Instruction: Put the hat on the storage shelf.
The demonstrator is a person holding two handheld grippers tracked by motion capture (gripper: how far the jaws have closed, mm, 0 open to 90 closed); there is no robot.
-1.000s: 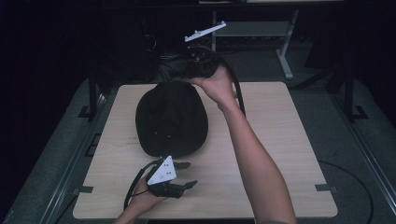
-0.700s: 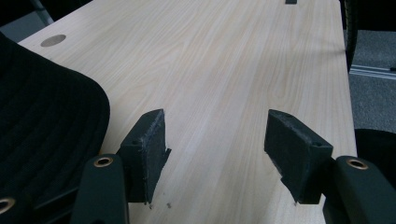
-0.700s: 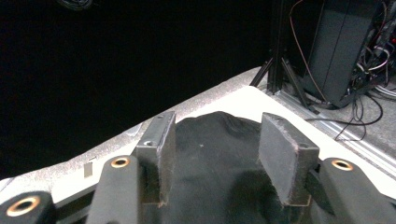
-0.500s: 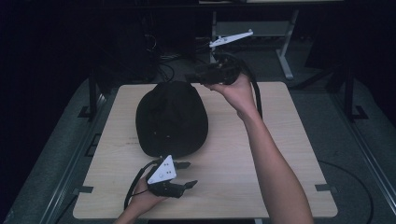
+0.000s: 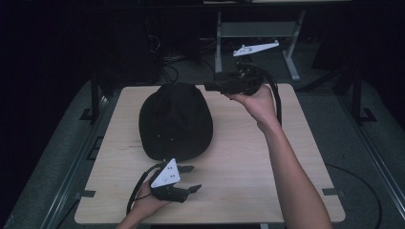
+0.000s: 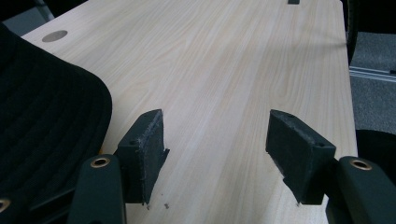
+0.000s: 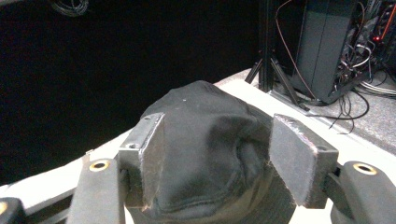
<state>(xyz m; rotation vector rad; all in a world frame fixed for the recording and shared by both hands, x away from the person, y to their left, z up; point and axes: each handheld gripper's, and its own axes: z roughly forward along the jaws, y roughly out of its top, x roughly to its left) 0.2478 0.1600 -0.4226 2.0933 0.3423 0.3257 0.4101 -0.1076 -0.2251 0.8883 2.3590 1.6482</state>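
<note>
presently the black hat (image 5: 175, 121) lies crown-up on the left-centre of the wooden table (image 5: 296, 143), its stitched brim toward the person. judged from the creased crown in the right gripper view (image 7: 205, 140) and the ribbed brim in the left gripper view (image 6: 42, 121), it is soft cloth: light, non-fragile, not slippery, and likely to fold or sag when lifted at one point.

recommended hold:
- pinch the brim edge, which looks stiffer because of its rows of stitching, or
- gather a fold of the crown between the pads; the fabric should compress and grip well.
- a single pinch will probably let the rest droop, so a hold at two opposite edges is preferable.

gripper state:
- left gripper (image 5: 187, 179) rests low near the front table edge, just beside the brim, jaws apart and holding nothing; bare tabletop lies between its pads (image 6: 144, 149).
- right gripper (image 5: 211, 86) is held raised beyond the far side of the hat, jaws apart and holding nothing, sighted on the crown.

change from the earlier frames: the right hand (image 5: 255, 102) has swung rightward and away from the crown, then rotated so that the gripper points back at the hat. the left gripper and the hat are unchanged in position.
</note>
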